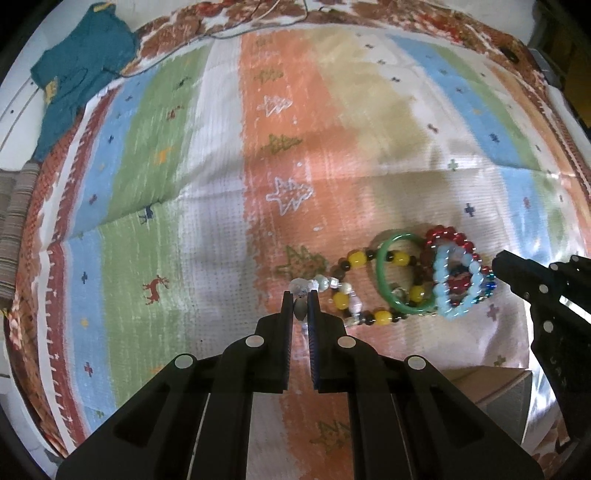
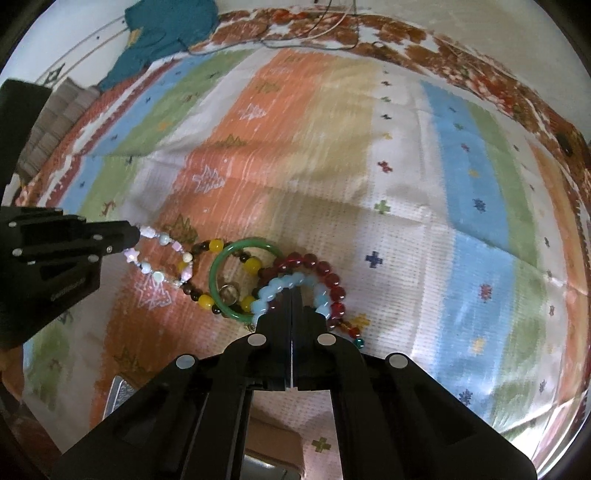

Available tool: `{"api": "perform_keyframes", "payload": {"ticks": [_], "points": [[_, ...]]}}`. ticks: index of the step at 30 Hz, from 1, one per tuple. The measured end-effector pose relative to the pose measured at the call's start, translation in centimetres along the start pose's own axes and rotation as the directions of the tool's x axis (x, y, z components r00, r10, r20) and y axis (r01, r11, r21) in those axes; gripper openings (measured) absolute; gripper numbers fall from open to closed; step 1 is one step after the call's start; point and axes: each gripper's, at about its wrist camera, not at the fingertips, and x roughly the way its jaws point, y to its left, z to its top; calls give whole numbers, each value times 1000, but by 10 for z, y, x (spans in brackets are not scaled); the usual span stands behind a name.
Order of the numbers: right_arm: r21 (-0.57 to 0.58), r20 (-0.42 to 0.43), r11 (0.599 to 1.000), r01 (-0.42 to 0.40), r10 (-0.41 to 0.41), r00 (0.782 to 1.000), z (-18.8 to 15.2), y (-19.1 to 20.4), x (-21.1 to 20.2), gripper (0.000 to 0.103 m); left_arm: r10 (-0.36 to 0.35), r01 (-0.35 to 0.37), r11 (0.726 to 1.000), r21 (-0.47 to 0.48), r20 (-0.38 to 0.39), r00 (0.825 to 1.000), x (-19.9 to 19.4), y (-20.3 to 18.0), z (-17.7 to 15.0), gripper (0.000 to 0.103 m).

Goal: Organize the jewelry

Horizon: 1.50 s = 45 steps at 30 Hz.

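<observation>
The jewelry sits in a tangled cluster on a striped, patterned cloth (image 1: 221,184) spread over the desk. In the left wrist view it fills the lower right of the frame; in the right wrist view it lies at centre, a little left.

The cluster's long axis runs left to right in both views. A pastel bead strand (image 2: 162,258) is at its left end, then a yellow-and-dark bead bracelet (image 1: 369,288), a green bangle (image 1: 384,273) lying flat, a pale blue bead bracelet (image 1: 443,288) and a red bead bracelet (image 2: 325,273) at the right end.

The left tongs (image 1: 300,301) are pinched narrow on the pastel strand's end. The right tongs (image 2: 291,295) are closed tight, their tips buried among the pale blue and red beads; whether they grip a bead I cannot tell.

Bare cloth stretches across the whole upper half of each view, wide open room. Its brown border (image 1: 424,22) curves along the top edge, and a teal garment (image 1: 77,70) lies at upper left. A box corner (image 1: 495,384) shows lower right in the left wrist view.
</observation>
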Motion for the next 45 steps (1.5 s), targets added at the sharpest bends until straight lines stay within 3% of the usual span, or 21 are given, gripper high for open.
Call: {"api": "perform_keyframes", "payload": {"ticks": [6,15,17,18,32,41,45], "points": [[0,-16,1000,2,-2,1000,-2,1,4,1,-10,10,1000,3,7,1000,-6,-4,-5,7],[-32,-58,999,14,-15,998,-5,8,16,3,1,-2,1000,-1,-44,999,7,0,-5,7],[-27,-57,1000,13,-14,998,-5,7,16,47,7,-7,1000,0,-57,998,11,2,-5,8],[-24,-47,1000,4,-5,999,-6,7,15,59,10,-10,1000,0,-60,998,12,3,-6,8],[-41,-86,999,-16,13,996,3,22,35,59,5,-6,1000,-12,-82,997,22,7,-2,8],[-47,-132,999,-1,-5,991,6,24,54,44,-11,9,1000,-17,-130,991,43,13,1,18],[-53,-151,999,8,-16,988,7,23,61,32,1,-1,1000,-1,-153,988,56,12,2,19]]}}
